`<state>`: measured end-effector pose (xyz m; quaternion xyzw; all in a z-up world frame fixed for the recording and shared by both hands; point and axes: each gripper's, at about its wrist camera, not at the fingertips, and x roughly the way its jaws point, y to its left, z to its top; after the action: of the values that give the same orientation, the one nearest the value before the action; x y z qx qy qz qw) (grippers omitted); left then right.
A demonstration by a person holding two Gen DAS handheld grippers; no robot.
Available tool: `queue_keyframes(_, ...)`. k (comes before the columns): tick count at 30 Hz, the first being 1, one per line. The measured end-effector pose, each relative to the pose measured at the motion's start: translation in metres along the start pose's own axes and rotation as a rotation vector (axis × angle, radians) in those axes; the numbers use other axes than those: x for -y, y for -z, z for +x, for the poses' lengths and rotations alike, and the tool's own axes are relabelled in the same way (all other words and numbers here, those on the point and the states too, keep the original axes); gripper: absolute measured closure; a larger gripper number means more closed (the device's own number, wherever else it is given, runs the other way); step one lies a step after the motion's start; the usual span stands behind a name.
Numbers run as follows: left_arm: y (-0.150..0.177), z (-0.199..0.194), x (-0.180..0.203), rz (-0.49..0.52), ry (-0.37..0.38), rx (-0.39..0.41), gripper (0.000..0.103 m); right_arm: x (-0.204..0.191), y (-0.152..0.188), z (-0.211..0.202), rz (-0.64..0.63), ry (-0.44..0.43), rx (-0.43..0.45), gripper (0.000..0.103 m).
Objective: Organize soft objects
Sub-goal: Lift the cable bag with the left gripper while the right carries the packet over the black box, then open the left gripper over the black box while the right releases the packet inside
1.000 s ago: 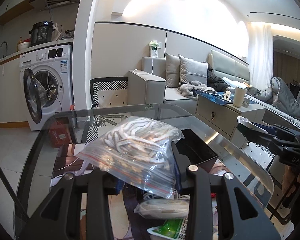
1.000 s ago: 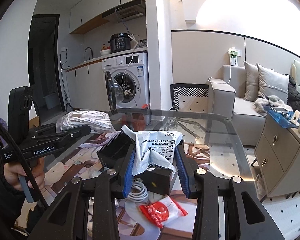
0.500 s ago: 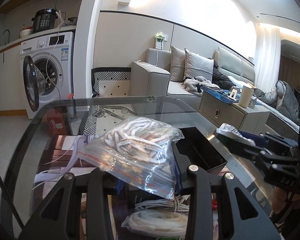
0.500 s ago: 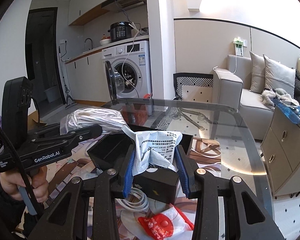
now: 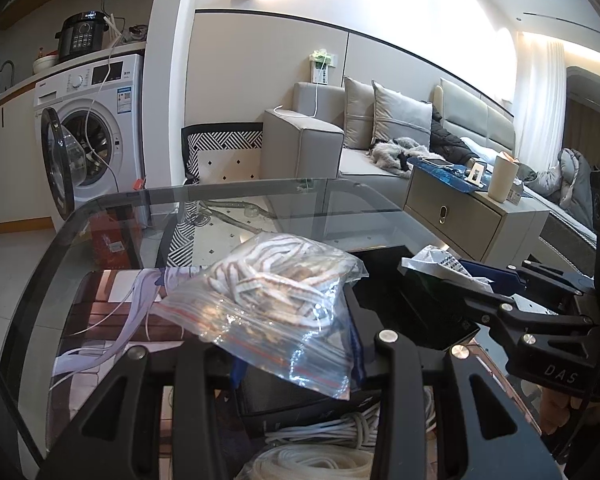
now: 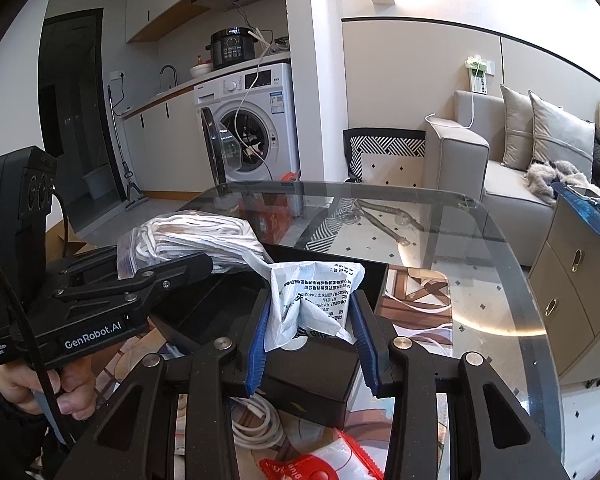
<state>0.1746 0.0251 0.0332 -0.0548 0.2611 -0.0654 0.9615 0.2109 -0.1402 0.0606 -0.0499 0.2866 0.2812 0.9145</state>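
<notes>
A clear zip bag of white cord (image 5: 276, 296) hangs between the blue pads of my left gripper (image 5: 296, 356), which is shut on it. The same bag (image 6: 196, 236) and left gripper (image 6: 196, 266) show at the left of the right wrist view. My right gripper (image 6: 312, 324) is shut on a crumpled white printed packet (image 6: 316, 300). In the left wrist view the right gripper (image 5: 432, 272) holds that packet (image 5: 436, 258) at the right. Both bags hover just over an open black box (image 6: 340, 260) on the glass table; the box (image 5: 412, 308) lies under both.
The glass table (image 6: 480, 280) carries loose white cable coils (image 6: 260, 420), a bagged white cord (image 5: 312, 460) and a red-and-white packet (image 6: 320, 464) near the front. A low drawer cabinet (image 5: 460, 220) stands right of the table, a washing machine (image 5: 88, 132) beyond it.
Both grippers have moved forward and down with their bags. The black box now lies closer beneath them, and the two grippers stand nearer each other.
</notes>
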Motion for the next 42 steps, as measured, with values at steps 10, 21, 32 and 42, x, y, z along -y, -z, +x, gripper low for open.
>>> queue_keyframes(10, 0.001, 0.012, 0.0, 0.009, 0.012, -0.033, 0.063, 0.001, 0.0, 0.019, -0.022, -0.002, -0.026, 0.065)
queue_keyframes(21, 0.002, 0.017, 0.004, 0.037, 0.036, -0.063, 0.042, 0.005, 0.002, 0.019, -0.039, 0.029, -0.015, 0.042)
queue_keyframes(32, 0.004, -0.004, -0.004, 0.027, -0.009, -0.038, 0.0, 0.008, 0.007, -0.006, -0.028, 0.052, 0.009, 0.014)
queue_keyframes(42, 0.007, -0.032, -0.008, 0.045, -0.06, -0.009, 0.0, 0.011, 0.022, -0.045, 0.044, 0.064, 0.04, 0.001)
